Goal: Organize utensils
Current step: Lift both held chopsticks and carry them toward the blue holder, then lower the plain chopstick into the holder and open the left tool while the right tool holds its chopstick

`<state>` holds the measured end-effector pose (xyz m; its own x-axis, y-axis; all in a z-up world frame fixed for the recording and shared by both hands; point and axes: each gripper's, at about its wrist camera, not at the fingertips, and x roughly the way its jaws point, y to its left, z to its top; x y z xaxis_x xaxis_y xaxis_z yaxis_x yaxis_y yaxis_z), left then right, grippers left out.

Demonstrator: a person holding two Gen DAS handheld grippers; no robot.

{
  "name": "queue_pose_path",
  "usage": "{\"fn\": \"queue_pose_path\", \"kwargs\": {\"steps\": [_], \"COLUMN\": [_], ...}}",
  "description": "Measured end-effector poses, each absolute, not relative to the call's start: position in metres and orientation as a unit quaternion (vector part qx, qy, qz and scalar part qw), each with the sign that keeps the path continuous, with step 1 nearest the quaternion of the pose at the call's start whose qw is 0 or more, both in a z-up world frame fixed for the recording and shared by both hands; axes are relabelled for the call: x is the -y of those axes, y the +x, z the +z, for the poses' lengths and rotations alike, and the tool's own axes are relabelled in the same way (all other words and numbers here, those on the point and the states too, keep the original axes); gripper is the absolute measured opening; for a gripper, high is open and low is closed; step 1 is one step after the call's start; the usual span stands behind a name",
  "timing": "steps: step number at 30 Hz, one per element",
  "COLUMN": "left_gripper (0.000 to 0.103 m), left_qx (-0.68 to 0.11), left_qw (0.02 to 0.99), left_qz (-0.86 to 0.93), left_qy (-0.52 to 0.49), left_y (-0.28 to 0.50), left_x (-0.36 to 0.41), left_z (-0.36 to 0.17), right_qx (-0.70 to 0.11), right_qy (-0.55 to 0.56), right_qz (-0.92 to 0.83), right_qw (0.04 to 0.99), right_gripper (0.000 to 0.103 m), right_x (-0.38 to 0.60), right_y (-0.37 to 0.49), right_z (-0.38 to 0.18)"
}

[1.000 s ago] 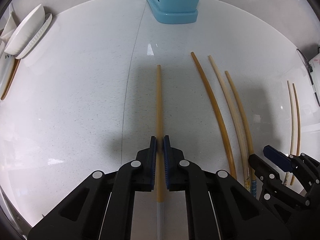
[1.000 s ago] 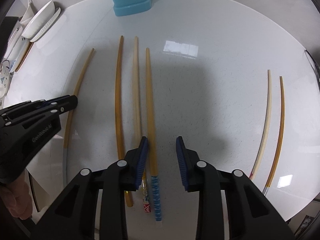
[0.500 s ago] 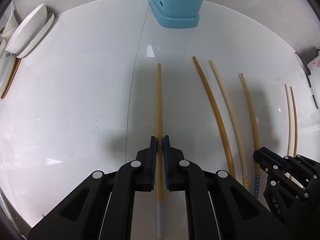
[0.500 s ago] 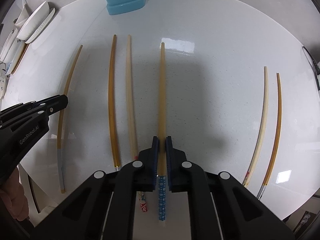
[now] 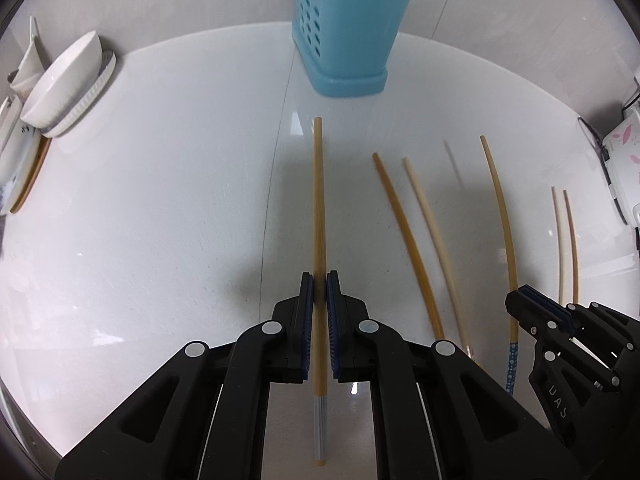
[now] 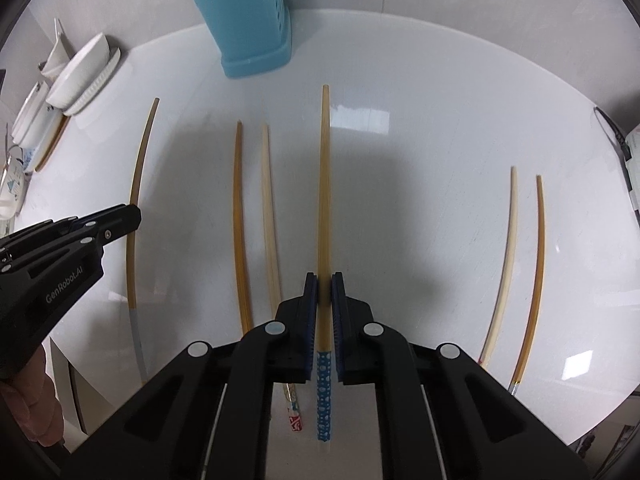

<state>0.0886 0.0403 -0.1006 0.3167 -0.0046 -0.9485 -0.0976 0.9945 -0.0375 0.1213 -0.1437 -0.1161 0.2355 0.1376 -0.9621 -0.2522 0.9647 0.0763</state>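
The left gripper is clamped on a grey-handled chopstick. The right gripper is clamped on a blue-dotted chopstick. Four more chopsticks lie on the white counter; the blue utensil holder stands beyond.

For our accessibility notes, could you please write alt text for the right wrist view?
The right gripper is shut on a blue-handled chopstick above a white table. Four chopsticks lie loose beside it, a blue holder stands beyond, and the left gripper holds another.
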Motion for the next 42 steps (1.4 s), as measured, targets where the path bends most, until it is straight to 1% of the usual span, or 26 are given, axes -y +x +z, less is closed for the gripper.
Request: {"fn": "queue_pose_path", "kwargs": {"steps": [25,42], "left_gripper": [0.006,0.006], "left_qx": [-0.511,-0.46], "left_qw": [0.858,0.886], "left_qz": [0.019,0.009], "left_qy": [-0.047,-0.054], "left_y": [0.105,0.13], "left_x": [-0.033,-0.044], "left_z": [-0.019,0.063], "right_qx": [-0.508,-0.441], "right_qy": [-0.01,0.004], "right_qz": [0.143,0.153], "right_qw": [0.849,0.884], "right_gripper": [0.006,0.007], "right_x": [0.144,0.146], "right_y": [0.153,0.177], "right_z": [-0.046,0.005]}}
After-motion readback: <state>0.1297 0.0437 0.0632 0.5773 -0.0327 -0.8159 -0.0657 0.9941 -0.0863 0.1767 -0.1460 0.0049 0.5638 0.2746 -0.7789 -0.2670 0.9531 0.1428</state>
